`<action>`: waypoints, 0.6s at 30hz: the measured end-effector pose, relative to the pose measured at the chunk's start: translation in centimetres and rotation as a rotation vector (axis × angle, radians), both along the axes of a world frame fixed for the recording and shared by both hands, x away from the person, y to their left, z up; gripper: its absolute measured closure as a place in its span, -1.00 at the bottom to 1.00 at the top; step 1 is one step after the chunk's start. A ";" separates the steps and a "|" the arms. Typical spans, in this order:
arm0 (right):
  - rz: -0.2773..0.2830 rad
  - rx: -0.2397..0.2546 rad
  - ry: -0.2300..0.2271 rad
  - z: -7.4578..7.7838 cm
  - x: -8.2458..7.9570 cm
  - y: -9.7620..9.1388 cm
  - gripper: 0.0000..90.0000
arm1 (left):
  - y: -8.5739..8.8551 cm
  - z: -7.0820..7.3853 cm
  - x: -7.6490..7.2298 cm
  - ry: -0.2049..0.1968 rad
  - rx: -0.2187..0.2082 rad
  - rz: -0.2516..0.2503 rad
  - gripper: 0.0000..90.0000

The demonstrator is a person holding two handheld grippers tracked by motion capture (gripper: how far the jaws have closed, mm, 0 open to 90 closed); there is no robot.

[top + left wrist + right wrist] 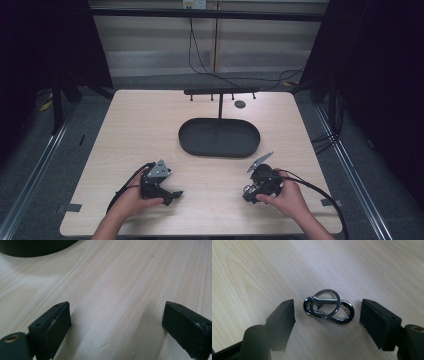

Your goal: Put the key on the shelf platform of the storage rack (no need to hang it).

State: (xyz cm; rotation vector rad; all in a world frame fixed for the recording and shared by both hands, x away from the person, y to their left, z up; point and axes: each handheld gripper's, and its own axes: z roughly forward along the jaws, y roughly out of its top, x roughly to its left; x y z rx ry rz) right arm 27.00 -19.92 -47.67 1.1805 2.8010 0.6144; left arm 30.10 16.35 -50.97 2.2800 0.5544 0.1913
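In the right gripper view the shiny metal carabiner clip with its key ring [329, 307] lies on the pale wooden table [372, 267] at frame centre, long axis crosswise between the right gripper's [327, 317] spread jaws, untouched, while the left gripper [116, 322] gapes empty

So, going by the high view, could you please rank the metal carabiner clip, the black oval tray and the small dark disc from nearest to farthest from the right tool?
1. Shiny metal carabiner clip with ring: on the table at the right tool, between its open jaws.
2. Black oval tray: mid-table, beyond the tool.
3. Small dark round disc: near the table's far edge, behind the tray.
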 end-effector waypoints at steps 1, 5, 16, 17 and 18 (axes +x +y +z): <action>0.001 -0.002 -0.004 0.0 0.0 0.0 -0.29 | 0.0 0.0 0.0 0.000 0.000 0.000 -0.82; 0.001 -0.015 -0.023 0.1 -0.1 -0.1 -0.13 | 0.0 0.0 0.0 0.000 0.000 0.000 -0.82; -0.002 -0.016 -0.038 0.2 0.0 -0.1 0.08 | 0.0 0.0 0.0 0.000 0.001 -0.002 -0.82; 0.000 -0.019 -0.039 0.2 0.1 -0.1 0.10 | 0.0 0.0 0.0 0.000 0.001 -0.002 -0.82; 0.000 -0.020 -0.037 0.2 0.1 -0.1 0.12 | 0.0 0.0 0.0 0.001 -0.003 -0.002 -0.82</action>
